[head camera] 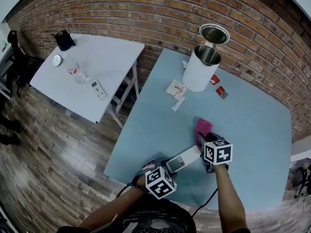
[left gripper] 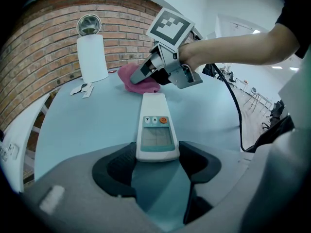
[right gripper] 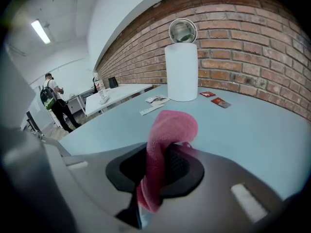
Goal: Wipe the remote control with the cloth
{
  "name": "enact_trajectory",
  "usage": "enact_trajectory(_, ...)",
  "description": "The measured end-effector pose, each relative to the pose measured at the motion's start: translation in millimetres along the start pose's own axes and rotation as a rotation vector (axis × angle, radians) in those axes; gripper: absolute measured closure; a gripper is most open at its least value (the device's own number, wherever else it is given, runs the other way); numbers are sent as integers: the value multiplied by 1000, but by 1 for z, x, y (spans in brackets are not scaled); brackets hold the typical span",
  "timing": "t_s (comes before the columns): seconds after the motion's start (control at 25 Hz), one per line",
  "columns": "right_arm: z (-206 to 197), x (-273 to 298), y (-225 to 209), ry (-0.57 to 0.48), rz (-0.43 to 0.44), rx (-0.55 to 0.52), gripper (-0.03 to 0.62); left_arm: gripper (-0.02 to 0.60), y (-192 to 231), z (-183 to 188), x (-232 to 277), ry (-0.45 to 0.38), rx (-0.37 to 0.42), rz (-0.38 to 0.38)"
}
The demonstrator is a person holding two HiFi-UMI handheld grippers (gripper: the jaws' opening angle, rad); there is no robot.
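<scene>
While the head view looks steeply down on a pale blue tabletop [head camera: 252, 130], the left tool [head camera: 170, 167] grips the near end of the white remote control [head camera: 184, 158], which runs slantwise toward the right tool [head camera: 201, 139]; that one holds a pink cloth [head camera: 203, 126] just past the remote's far end. Farther back on the tabletop stand a white bin [head camera: 200, 71] with its lid tipped up, some papers [head camera: 176, 89] and two small red cards [head camera: 221, 92]. A separate white table [head camera: 102, 52] sits to the left on a wooden floor [head camera: 48, 144], against a brick wall [head camera: 146, 8]. From the left gripper view, the left tool [left gripper: 156, 162] has its dark pads pressed on both sides of the remote control [left gripper: 155, 125], whose screen and orange button face up. Beyond it the right tool [left gripper: 142, 74] pinches the cloth [left gripper: 138, 81] at the remote's far tip; whether cloth and remote touch cannot be told. From the right gripper view, the right tool [right gripper: 163, 168] is clamped on the cloth [right gripper: 167, 135], which rises between the jaws and flops over at the top. The bin [right gripper: 182, 69] stands ahead by the wall, and a person [right gripper: 52, 103] with a backpack is far off at the left.
</scene>
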State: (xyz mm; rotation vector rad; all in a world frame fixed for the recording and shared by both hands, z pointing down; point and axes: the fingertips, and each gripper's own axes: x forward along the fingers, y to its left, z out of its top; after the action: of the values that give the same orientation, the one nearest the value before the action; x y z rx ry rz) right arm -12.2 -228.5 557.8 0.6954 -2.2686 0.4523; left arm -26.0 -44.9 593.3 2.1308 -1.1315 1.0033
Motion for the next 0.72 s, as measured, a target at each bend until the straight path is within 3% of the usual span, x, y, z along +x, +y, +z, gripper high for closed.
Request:
enact_trajectory(0.24,9,7,-1,-23,4,60,526,298,-1,1,0,-3,-1,0)
enact_trajectory(0.48,25,5,-1,-60,2,41,528,298,0,1,0,-4,-1,2)
enact_trajectory(0.72,17,9,18,-26,50,3,527,298,-1,1,0,-5,-3,2)
